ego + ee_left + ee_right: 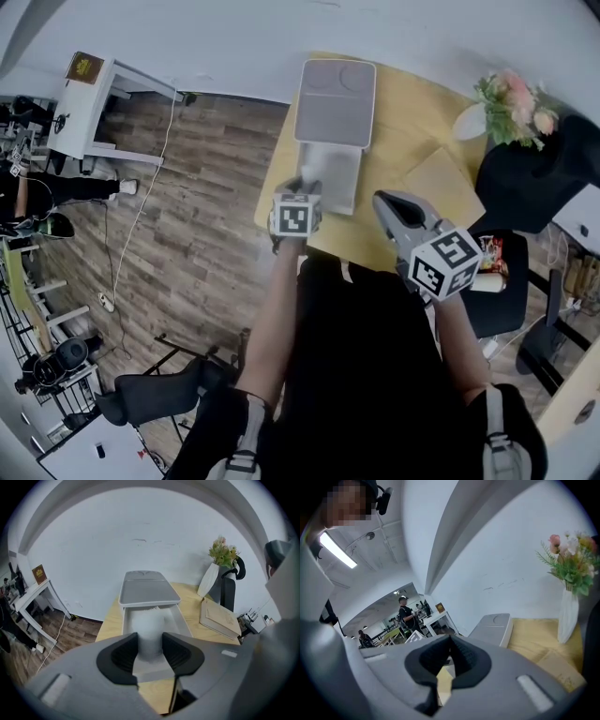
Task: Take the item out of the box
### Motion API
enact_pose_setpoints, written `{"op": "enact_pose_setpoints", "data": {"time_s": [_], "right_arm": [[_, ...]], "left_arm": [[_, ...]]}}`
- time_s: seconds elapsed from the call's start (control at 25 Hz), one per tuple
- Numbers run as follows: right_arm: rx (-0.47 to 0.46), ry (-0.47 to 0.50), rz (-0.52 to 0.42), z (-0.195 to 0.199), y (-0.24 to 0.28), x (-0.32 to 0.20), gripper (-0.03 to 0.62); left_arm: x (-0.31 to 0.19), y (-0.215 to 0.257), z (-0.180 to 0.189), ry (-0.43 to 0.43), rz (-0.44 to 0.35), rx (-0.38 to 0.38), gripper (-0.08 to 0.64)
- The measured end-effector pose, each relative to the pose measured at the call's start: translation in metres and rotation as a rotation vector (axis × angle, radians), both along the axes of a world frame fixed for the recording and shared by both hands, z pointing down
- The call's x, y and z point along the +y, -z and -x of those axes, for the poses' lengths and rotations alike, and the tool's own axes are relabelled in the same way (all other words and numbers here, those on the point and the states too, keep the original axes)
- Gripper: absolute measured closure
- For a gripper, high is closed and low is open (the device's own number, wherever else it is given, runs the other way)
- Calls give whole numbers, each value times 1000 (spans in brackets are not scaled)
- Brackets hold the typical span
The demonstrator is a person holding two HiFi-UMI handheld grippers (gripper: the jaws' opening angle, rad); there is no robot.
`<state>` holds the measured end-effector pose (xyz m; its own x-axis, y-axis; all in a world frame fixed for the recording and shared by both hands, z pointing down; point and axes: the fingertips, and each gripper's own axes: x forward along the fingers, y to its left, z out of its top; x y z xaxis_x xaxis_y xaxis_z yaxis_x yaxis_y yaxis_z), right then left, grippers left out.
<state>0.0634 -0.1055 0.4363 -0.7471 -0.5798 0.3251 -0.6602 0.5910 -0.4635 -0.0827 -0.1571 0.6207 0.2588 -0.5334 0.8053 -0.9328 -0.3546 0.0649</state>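
The head camera is looking steeply down on the yellow wooden table (403, 159). Both gripper cameras are facing the white wall (117, 541), sharing the grey plastic box (147, 590) and white flower vase (568, 616).

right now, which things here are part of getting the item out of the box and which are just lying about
Job: box; item, gripped in the left tool.
Lying about: vase, book, chair.
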Motion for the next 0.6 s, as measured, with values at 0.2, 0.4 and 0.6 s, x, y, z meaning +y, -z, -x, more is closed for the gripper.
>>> {"op": "enact_pose_setpoints", "data": {"time_s": [0.2, 0.4, 0.6], "right_arm": [[7, 12, -23, 5, 6, -1, 589], [8, 15, -42, 10, 13, -4, 589], [17, 14, -58, 12, 21, -8, 589]], "left_arm": [[5, 30, 2, 5, -57, 42, 388], [8, 64, 1, 37, -117, 151, 387], [9, 97, 1, 39, -203, 199, 387]]}}
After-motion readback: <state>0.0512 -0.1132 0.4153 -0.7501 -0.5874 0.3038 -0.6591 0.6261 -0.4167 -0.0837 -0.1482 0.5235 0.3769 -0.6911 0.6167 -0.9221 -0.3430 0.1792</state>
